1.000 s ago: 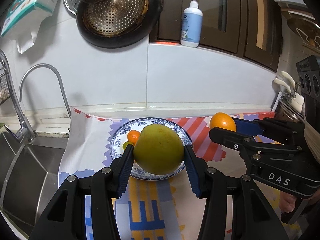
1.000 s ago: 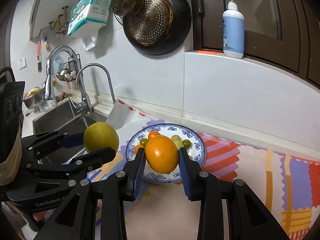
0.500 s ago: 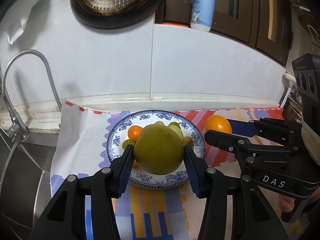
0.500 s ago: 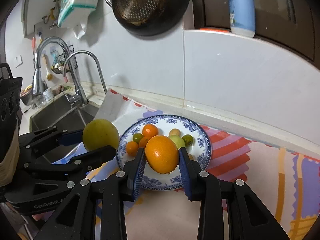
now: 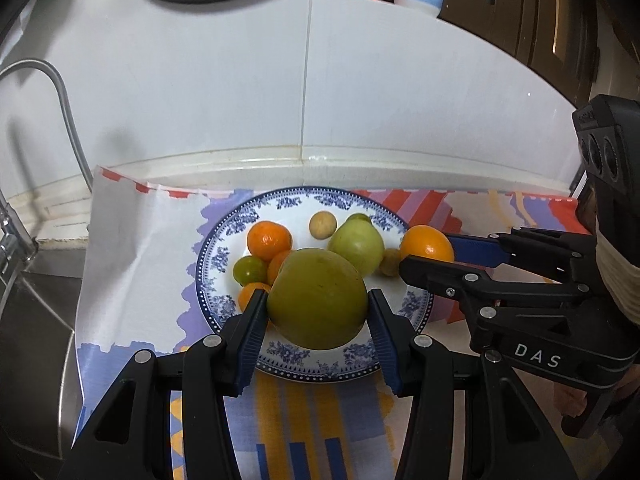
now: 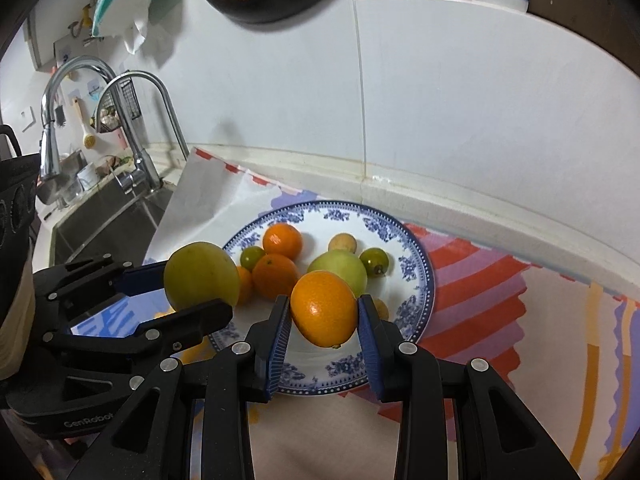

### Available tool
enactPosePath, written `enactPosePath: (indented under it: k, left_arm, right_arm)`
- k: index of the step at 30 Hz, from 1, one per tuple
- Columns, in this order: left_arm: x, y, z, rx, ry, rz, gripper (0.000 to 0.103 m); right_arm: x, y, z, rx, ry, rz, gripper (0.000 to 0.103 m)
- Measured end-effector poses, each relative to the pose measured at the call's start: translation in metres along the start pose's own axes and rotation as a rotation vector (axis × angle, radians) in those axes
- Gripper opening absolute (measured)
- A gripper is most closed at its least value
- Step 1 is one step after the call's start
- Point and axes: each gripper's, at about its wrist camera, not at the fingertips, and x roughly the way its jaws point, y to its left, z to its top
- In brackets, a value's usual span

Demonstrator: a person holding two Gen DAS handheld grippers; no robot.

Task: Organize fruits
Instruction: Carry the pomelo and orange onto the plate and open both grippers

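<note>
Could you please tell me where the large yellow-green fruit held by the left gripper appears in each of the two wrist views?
Left wrist view: the large yellow-green fruit sits at lower centre, clamped in the left gripper.
Right wrist view: the same fruit is at left of centre, held from the left edge.
Shared landmark: the blue-patterned plate behind it.

Left gripper [image 5: 318, 312] clamped green fruit [image 5: 318, 300] over plate [image 5: 416, 306]; right gripper [image 5: 426, 258] held orange [image 5: 426, 243].

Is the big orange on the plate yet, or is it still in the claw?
Still in the claw. The right claw pinches the orange between its blue pads, holding it above the plate.
</note>
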Motion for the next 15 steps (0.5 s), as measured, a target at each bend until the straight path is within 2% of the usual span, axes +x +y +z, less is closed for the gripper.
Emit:
enactPosePath:
  k: [15]
  left_arm:
    - [0.029, -0.004, -0.002, 0.03, 0.066, -0.011, 0.049]
  right_arm:
    - [0.031, -0.01, -0.008, 0.027, 0.074, 0.011, 0.034]
